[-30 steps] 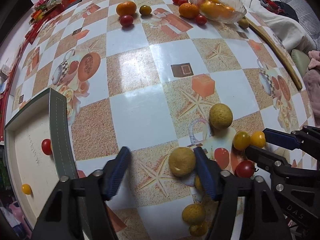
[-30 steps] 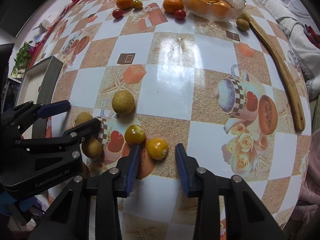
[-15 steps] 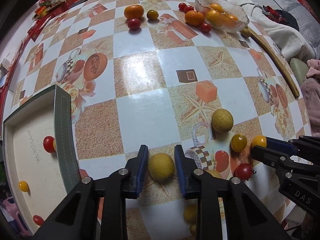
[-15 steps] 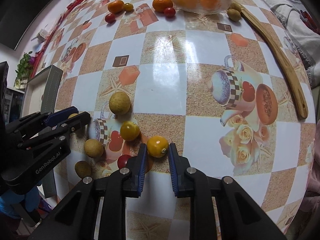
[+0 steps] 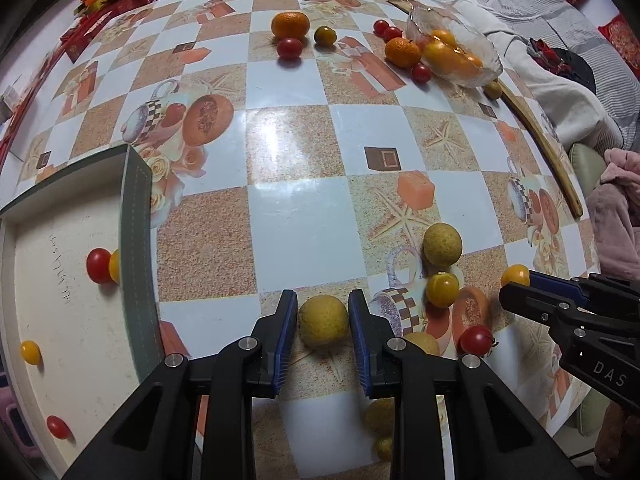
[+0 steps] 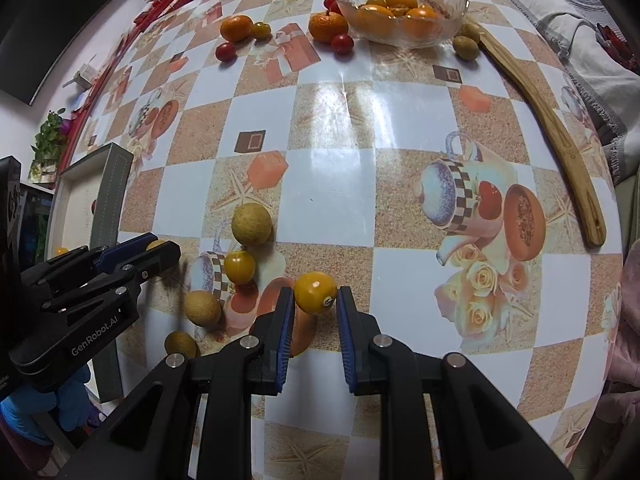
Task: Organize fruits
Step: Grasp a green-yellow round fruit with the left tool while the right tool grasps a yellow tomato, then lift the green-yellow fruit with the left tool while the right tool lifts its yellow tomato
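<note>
While the left gripper point(image 5: 323, 314) pinches a longan point(image 5: 324, 320) and the right gripper point(image 6: 316, 306) a yellow tomato point(image 6: 315, 293) near the desk's point(image 5: 296, 216) near edge, few tomatoes lie in the left tray point(image 5: 134, 240) and most fruit remains scattered.

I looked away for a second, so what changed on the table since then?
Both jaws closed: the left hand-held gripper took hold of a tan round fruit, and the right hand-held gripper took a yellow tomato. The glass bowl and tray stayed put.
</note>
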